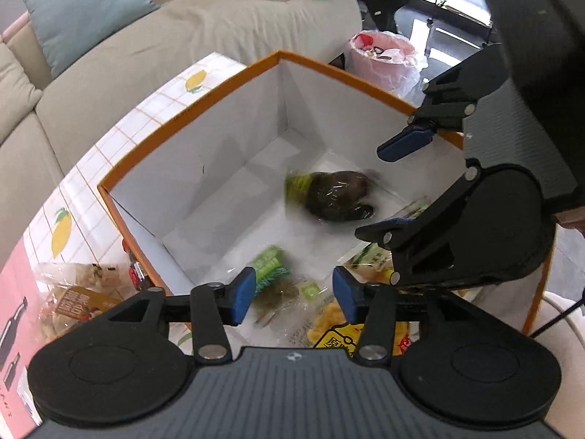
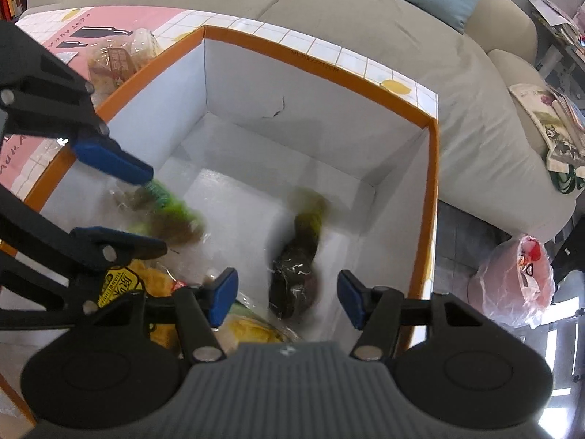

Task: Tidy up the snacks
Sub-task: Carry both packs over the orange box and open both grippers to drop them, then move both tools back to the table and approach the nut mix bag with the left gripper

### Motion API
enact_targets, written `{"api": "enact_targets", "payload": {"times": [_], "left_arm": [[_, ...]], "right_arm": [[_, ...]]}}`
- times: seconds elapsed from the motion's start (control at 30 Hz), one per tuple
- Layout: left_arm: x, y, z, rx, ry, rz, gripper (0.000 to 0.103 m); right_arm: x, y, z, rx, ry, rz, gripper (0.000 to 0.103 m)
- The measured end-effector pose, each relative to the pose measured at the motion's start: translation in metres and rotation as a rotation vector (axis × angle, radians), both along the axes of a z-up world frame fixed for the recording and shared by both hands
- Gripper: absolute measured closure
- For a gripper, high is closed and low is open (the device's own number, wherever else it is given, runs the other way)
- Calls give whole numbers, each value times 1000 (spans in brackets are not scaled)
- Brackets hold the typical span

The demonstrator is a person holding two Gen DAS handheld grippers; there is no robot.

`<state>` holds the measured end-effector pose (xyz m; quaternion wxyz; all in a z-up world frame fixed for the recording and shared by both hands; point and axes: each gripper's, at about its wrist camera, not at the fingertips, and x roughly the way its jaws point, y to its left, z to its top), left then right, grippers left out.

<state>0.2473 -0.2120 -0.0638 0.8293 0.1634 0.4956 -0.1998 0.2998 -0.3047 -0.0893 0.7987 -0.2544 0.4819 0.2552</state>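
Observation:
An orange-rimmed white box (image 1: 226, 84) (image 2: 314, 56) holds several snack packs. A dark snack in clear wrap with a green end (image 1: 332, 195) (image 2: 298, 256) is blurred inside the box, apart from both grippers. A green-topped pack (image 1: 270, 265) (image 2: 168, 201) and a yellow chip bag (image 1: 340, 329) (image 2: 146, 280) lie in the box. My left gripper (image 1: 294, 294) (image 2: 146, 212) is open and empty over the box's near side. My right gripper (image 2: 287, 300) (image 1: 398, 186) is open and empty above the dark snack.
A clear bag of snacks (image 1: 73, 292) (image 2: 117, 58) lies on the pink and tiled tablecloth (image 1: 95, 168) outside the box. A grey sofa (image 1: 146, 44) with a blue cushion (image 1: 91, 7) stands behind. A pink-lined bin (image 1: 384, 58) (image 2: 512, 281) stands on the floor.

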Motion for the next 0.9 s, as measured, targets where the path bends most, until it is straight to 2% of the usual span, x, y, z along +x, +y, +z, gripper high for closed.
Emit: {"api": "enact_targets", "payload": {"times": [0.03,0.1,0.23,0.4,0.67,0.8,0.9], "left_arm": [[-2,3,3,-1,-4,-5,42],[-8,5,9,1,-23,-9,42],[-18,12,24,-20,-65,6,42],[-35,29,47,-111,-136,53,42],[-72,64,80,-225,-243,177,42],[-82,95,86,-289,-200,258,48],[-97,119,87,-285,-221,317,48]], "right_arm": [[-1,-1,1,0,2,0,39],[-2,-2,4,-2,3,-6,30],[-11,-6,16,25,-10,-4,30],[-22,-10,34,60,-29,-73,30],[-58,-9,64,117,-160,-236,30],[-85,2,80,214,-206,-289,30],[-107,18,85,271,-242,-298,30]]}}
